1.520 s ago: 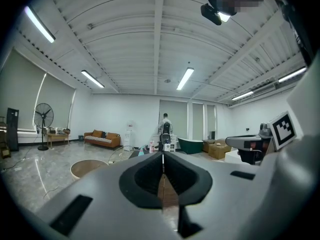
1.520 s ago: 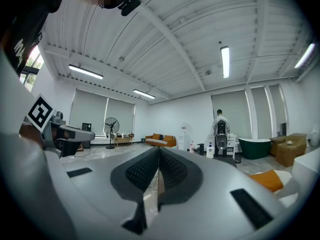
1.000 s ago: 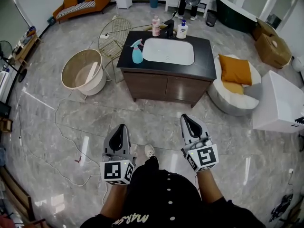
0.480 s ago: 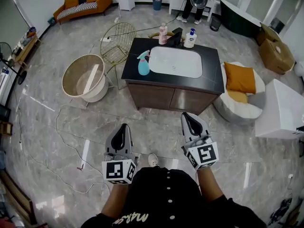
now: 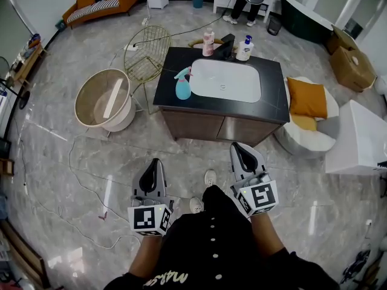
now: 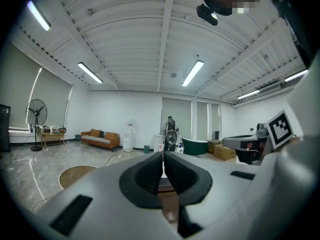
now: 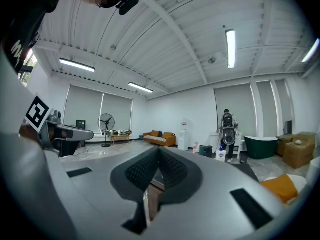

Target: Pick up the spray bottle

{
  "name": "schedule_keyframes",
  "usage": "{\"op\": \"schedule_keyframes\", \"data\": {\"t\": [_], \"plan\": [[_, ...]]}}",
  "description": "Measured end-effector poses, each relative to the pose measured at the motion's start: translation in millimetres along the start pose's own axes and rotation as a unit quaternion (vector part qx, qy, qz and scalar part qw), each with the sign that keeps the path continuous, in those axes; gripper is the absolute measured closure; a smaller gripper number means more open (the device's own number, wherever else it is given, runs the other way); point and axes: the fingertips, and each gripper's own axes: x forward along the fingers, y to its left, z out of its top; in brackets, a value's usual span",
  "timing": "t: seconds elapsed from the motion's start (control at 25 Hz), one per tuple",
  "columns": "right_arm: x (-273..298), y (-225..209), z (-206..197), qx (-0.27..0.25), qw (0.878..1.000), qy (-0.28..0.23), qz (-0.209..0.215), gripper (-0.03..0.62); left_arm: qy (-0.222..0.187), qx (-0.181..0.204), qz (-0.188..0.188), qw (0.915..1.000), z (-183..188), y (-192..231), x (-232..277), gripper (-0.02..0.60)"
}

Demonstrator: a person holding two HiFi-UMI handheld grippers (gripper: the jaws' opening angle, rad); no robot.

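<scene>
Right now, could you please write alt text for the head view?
A person holds a grey left gripper and right gripper, fingers shut and empty, over a marble floor, facing a dark-topped wooden vanity; a teal plastic spray bottle stands left of its white basin.

Black shirt (image 5: pixel 211 249): white lettering at its lower edge, looks like "MARS", with the rest cut off.
Pink bottle (image 5: pixel 208 41) and white pump bottle (image 5: pixel 244 49) — behind the sink (image 5: pixel 225 82): labels too small to read.
</scene>
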Motion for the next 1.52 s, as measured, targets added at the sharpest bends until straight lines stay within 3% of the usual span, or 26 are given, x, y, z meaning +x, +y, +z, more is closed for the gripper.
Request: {"op": "schedule_keyframes", "data": {"t": [0.48,1.12,1.52], "plan": [[102,-41,-3,0.004,1.000,-0.005,0.010,0.599,-0.002,0.009,0.004,0.9999,10,33,92,0.565],[273,-112,12,-0.001,0.998,0.000,0.063,0.599,0.001,0.009,0.055,0.9984,52,89,251,0.565],[330,-110,-13,0.001,0.994,0.023,0.104,0.599,0.021,0.010,0.079,0.9966,48,109,288,0.565]]}}
